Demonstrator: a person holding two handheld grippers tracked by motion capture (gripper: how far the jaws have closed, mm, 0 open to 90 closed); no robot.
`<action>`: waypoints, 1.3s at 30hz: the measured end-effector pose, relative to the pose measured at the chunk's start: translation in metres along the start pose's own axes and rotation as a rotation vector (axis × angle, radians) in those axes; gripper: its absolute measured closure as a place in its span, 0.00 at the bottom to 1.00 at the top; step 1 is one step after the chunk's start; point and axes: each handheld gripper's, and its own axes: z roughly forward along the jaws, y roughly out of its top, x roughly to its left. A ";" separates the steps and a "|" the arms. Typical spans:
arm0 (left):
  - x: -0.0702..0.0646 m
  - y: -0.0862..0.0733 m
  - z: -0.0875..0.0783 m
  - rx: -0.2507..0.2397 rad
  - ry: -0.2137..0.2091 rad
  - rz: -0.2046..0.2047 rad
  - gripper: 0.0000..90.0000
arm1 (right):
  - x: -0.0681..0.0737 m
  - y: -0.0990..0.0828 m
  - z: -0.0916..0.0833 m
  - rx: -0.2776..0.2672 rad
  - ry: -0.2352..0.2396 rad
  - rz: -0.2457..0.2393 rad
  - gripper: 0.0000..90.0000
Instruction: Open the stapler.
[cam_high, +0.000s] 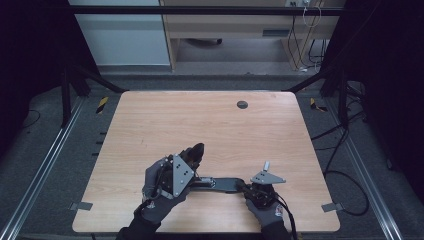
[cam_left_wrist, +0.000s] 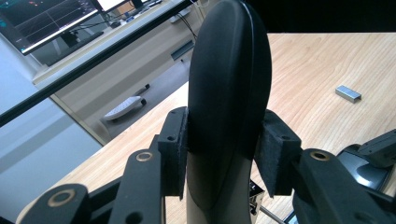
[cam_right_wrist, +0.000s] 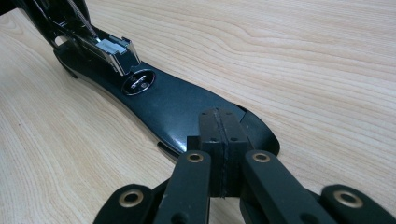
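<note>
The stapler (cam_high: 220, 183) lies on the tabletop (cam_high: 150, 120) between the two hands, swung open: its base (cam_right_wrist: 177, 109) rests flat and its top arm (cam_left_wrist: 229, 88) is raised. Opening looks done; loading seems left, and a small block of staples (cam_left_wrist: 348, 93) waits farther off on the wood. The left gripper (cam_left_wrist: 226, 149) has its jaws clamped on the raised arm. The right gripper (cam_right_wrist: 219, 135) has its jaws pressed together, tips resting on the base's end, pinning it down.

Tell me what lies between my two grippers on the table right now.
The stapler's black base spans it in the high view, from the left gripper, clamped on the raised lid, to the right gripper on its end.
</note>
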 end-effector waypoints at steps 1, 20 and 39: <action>0.001 0.000 -0.001 -0.001 0.001 -0.002 0.65 | 0.000 0.000 0.000 0.000 -0.001 -0.004 1.00; 0.027 -0.014 -0.020 -0.033 0.019 -0.133 0.66 | 0.000 0.001 0.001 0.004 0.008 0.006 1.00; 0.041 -0.027 -0.031 -0.060 0.036 -0.232 0.66 | 0.000 0.001 0.001 0.009 0.007 -0.002 1.00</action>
